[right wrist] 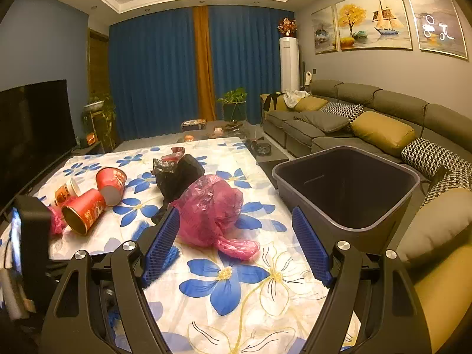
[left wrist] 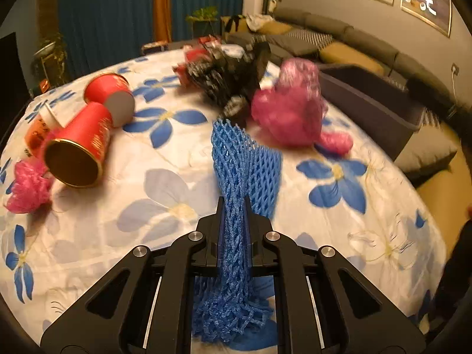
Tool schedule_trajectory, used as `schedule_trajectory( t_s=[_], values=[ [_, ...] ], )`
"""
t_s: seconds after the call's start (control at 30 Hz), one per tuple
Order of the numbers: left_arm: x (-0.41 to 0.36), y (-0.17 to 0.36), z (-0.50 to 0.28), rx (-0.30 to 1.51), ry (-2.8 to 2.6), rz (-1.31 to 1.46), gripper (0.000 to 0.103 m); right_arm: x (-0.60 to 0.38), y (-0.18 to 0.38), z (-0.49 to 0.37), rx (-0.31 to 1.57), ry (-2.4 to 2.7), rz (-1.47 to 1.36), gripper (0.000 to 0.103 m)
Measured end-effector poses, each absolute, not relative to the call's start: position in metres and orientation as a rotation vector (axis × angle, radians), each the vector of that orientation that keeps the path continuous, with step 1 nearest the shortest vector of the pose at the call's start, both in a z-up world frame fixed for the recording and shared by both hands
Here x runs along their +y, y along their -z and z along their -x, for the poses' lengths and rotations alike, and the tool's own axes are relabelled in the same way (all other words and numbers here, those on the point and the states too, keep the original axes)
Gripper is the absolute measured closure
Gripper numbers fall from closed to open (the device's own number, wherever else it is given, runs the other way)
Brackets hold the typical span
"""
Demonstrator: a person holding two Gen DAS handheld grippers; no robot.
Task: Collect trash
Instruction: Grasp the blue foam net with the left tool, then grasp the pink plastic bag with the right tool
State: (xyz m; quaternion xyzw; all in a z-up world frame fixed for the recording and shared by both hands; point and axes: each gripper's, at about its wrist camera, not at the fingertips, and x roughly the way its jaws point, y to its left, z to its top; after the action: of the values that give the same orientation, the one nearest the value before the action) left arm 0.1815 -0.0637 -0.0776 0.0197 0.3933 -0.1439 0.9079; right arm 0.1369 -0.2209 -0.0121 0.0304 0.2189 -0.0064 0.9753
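Our left hand-held gripper (left wrist: 233,203) is clenched on a blue foam fruit net (left wrist: 236,177); the right hand-held gripper (right wrist: 236,236) hangs released over the floral-clothed bench (right wrist: 265,280). At twelve o'clock of the net lies a pink plastic bag (left wrist: 290,109), at ten two red paper cups (left wrist: 85,144), beyond them black wrapping (left wrist: 233,79). The grey bin (right wrist: 348,185), at two o'clock of the right one, looks empty: collecting has barely begun, we judge. No lettering reads clearly.
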Motion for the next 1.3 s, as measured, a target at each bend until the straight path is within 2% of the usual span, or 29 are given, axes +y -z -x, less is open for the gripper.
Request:
schedule_trajectory(
  t_s=[0.37, 0.73, 0.9, 1.0, 1.1, 1.13, 1.17, 1.23, 1.3],
  values=[
    [-0.018, 0.016, -0.173, 0.618, 0.198, 0.041, 0.093, -0.209, 0.019, -0.173, 0.487, -0.014, -0.054, 0.026],
    [0.01, 0.007, -0.191, 0.586, 0.141, 0.096, 0.093, -0.187, 0.041, -0.232, 0.558, -0.024, -0.032, 0.027],
    [0.016, 0.008, -0.196, 0.585, 0.128, 0.104, 0.093, -0.188, 0.051, -0.246, 0.597, -0.025, -0.041, 0.034],
    [0.017, 0.01, -0.196, 0.588, 0.133, 0.106, 0.093, -0.189, 0.058, -0.252, 0.627, -0.032, -0.043, 0.041],
    [0.016, 0.011, -0.196, 0.591, 0.138, 0.104, 0.093, -0.189, 0.063, -0.254, 0.658, -0.049, -0.05, 0.059],
    [0.016, 0.011, -0.196, 0.592, 0.139, 0.103, 0.093, -0.19, 0.063, -0.255, 0.664, -0.055, -0.05, 0.071],
    [0.015, 0.011, -0.195, 0.593, 0.139, 0.103, 0.093, -0.19, 0.064, -0.254, 0.668, -0.065, -0.048, 0.078],
    [0.015, 0.011, -0.195, 0.591, 0.137, 0.104, 0.093, -0.19, 0.064, -0.251, 0.663, -0.074, -0.04, 0.088],
    [0.015, 0.01, -0.194, 0.589, 0.136, 0.103, 0.093, -0.191, 0.061, -0.245, 0.651, -0.08, -0.039, 0.091]
  ],
)
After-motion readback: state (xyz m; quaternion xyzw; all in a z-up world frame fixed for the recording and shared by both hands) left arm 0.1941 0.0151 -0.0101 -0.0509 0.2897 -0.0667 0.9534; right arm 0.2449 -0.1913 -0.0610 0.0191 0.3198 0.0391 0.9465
